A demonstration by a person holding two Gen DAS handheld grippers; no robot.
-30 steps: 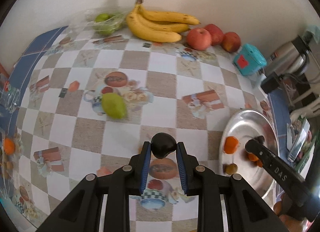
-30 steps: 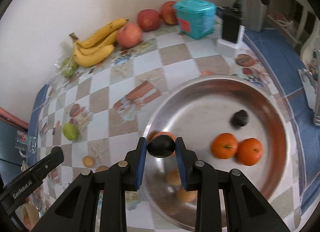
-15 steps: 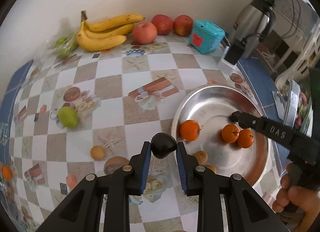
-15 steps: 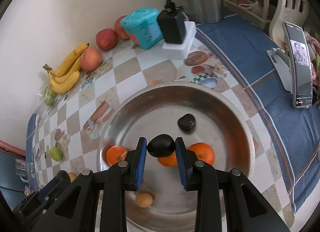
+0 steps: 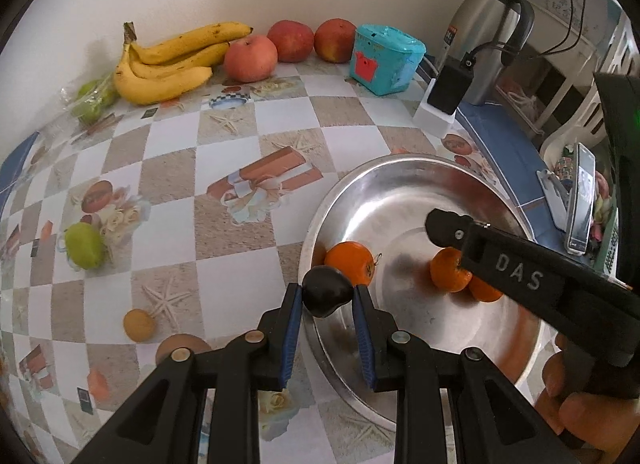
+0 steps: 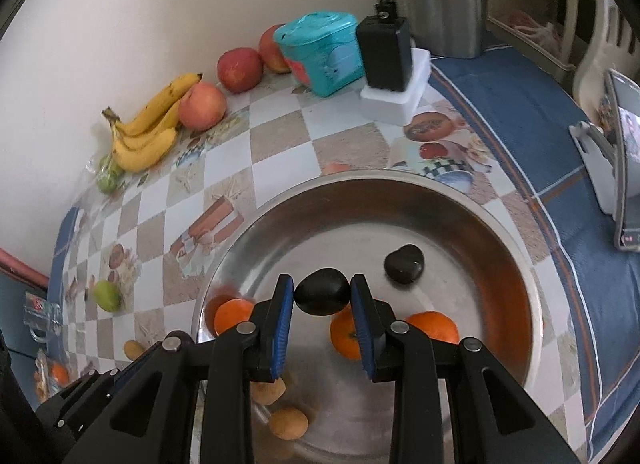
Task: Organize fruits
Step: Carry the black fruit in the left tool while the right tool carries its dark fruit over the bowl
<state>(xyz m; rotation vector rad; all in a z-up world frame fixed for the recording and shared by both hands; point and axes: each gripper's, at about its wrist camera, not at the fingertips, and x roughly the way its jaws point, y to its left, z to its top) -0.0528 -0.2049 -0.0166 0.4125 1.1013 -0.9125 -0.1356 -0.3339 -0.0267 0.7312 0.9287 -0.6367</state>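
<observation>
My left hand-held gripper (image 5: 327,298) pinches a dark fruit (image 5: 326,291) over the steel bowl's (image 5: 400,171) near rim. My right hand-held gripper (image 6: 322,291) pinches another dark fruit (image 6: 322,290) above the bowl's middle, oranges (image 6: 432,326) below. Bananas (image 5: 168,63) on worktop (image 5: 280,135).

Both hand-held tools are built of matte black plastic with triangular cut-outs in their arms. The left gripper (image 5: 327,304) carries blue ribbed pads on the inner faces of its jaws and round silver pivot screws, as does the right gripper (image 6: 323,298). Seen from the left wrist, the right tool's arm bears raised letters "DAS". A bare hand (image 5: 576,412) grips its handle.
</observation>
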